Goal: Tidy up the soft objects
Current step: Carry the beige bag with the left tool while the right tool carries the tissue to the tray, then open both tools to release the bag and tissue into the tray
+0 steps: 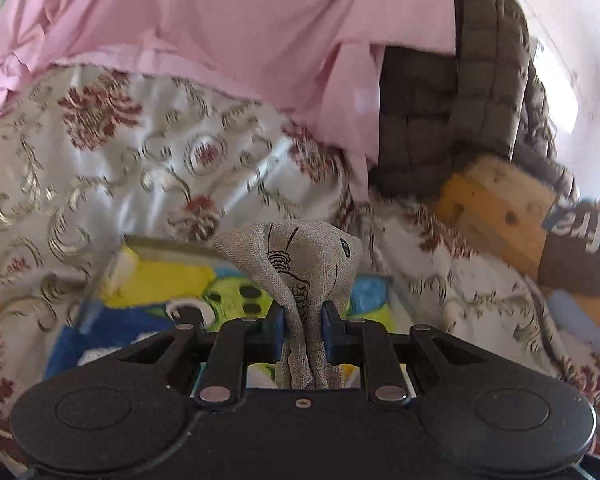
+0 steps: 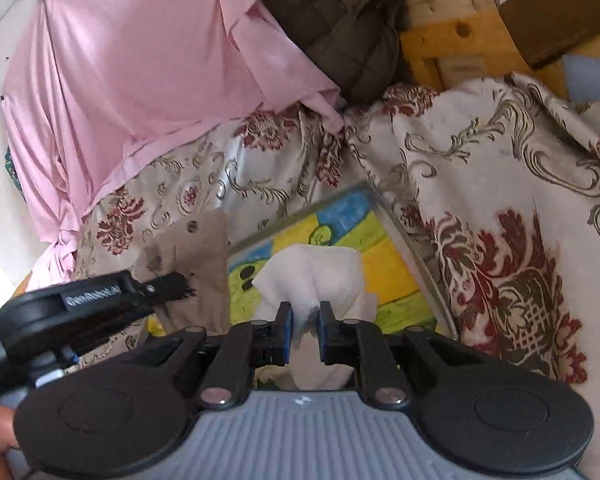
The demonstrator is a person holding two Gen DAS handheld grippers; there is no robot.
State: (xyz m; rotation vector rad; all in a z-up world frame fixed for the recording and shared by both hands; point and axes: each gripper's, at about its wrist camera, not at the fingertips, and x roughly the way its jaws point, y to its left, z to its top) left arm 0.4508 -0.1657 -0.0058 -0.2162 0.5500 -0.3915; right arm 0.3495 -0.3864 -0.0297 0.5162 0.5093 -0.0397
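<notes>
Left gripper [image 1: 303,320] clamped on a bunched grey cloth [image 1: 300,264] with black line drawings, held up above a colourful mat [image 1: 168,280] — yellow, blue and green. Right gripper [image 2: 305,322] pinching a white cloth [image 2: 316,272] over the same mat, with the left gripper just to its left. Behind both, a flowered bedcover [image 1: 100,152], a pink sheet [image 2: 120,60] and a dark quilted jacket [image 1: 480,80].
</notes>
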